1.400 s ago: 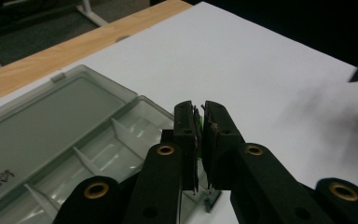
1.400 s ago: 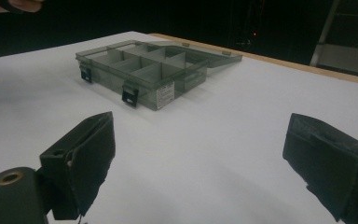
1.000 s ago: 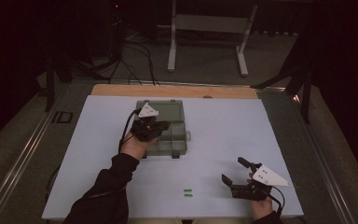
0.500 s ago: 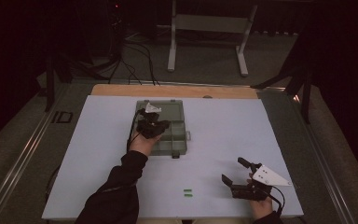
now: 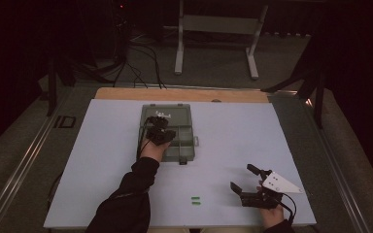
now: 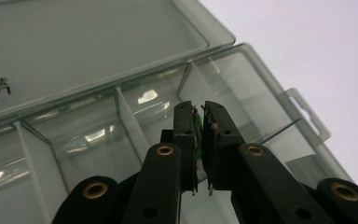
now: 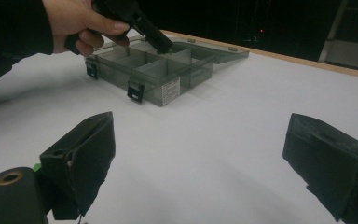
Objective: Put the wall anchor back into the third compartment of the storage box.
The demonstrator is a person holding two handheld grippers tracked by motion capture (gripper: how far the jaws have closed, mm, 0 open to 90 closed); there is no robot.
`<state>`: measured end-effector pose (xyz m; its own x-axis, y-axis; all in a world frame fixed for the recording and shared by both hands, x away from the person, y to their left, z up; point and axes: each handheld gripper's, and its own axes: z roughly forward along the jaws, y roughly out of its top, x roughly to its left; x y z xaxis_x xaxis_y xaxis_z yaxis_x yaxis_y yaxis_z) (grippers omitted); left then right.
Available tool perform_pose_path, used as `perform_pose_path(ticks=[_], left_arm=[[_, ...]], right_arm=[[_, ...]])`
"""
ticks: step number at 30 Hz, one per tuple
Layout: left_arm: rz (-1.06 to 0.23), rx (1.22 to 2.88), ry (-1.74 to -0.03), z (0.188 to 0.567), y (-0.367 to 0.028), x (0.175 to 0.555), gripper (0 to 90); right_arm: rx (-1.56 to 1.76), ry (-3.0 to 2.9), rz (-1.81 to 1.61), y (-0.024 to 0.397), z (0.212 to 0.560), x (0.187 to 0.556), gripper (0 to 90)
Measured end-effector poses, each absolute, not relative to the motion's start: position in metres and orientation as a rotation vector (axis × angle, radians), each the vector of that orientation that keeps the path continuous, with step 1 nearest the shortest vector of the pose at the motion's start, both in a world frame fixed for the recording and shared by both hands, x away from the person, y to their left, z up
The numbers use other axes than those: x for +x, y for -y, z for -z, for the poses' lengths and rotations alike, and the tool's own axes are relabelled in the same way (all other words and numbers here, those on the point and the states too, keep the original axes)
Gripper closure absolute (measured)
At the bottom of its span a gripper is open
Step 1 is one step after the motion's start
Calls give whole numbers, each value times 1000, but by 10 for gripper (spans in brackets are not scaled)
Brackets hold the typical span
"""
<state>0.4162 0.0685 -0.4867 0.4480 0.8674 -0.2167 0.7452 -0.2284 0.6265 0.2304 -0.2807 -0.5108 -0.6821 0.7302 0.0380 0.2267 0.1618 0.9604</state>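
A clear grey compartment box (image 5: 189, 145) lies open at mid-table, its lid flat on the far side. My left gripper (image 5: 159, 127) hangs low over the box's compartments (image 6: 270, 93), shut on a small green piece (image 6: 198, 125) that shows as a sliver between the pads. From the right gripper view, that hand (image 7: 79, 23) holds the left gripper tilted down into the box (image 7: 168, 88). My right gripper (image 5: 245, 180) rests near the table's front right, open, with bare table between its jaws (image 7: 200, 154). Two small green pieces (image 5: 195, 199) lie on the table to its left.
The white table top (image 5: 102, 160) has a wooden far edge (image 5: 184, 94). Beyond it are a metal stand (image 5: 213, 43) and cables on a dark floor. A rail (image 5: 29, 155) runs along the table's left side.
My left hand has moved a little right and down, bringing its gripper lower over the box's compartments. The right gripper has stayed where it was.
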Motion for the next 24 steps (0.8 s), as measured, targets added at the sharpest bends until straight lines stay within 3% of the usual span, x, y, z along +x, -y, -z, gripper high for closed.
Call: perform_pose_path(ticks=[4,6,13,19,24], left_arm=[[-231,2027,-1330,487,-68,417,811],[-257,2015,-1333,485,-68,416,755],[-260,2014,-1301,473,-68,413,510],[-252,2025,-1311,465,-71,409,192],[-256,2029,-1295,458,-78,403,82]], right_arm=[[903,-2009,-1539,281,511,230,95],[904,-2010,-1540,281,511,231,95],[904,-2009,-1540,281,511,230,95],[904,-2006,-1540,281,510,230,95],[904,-2007,-1539,281,510,230,95]])
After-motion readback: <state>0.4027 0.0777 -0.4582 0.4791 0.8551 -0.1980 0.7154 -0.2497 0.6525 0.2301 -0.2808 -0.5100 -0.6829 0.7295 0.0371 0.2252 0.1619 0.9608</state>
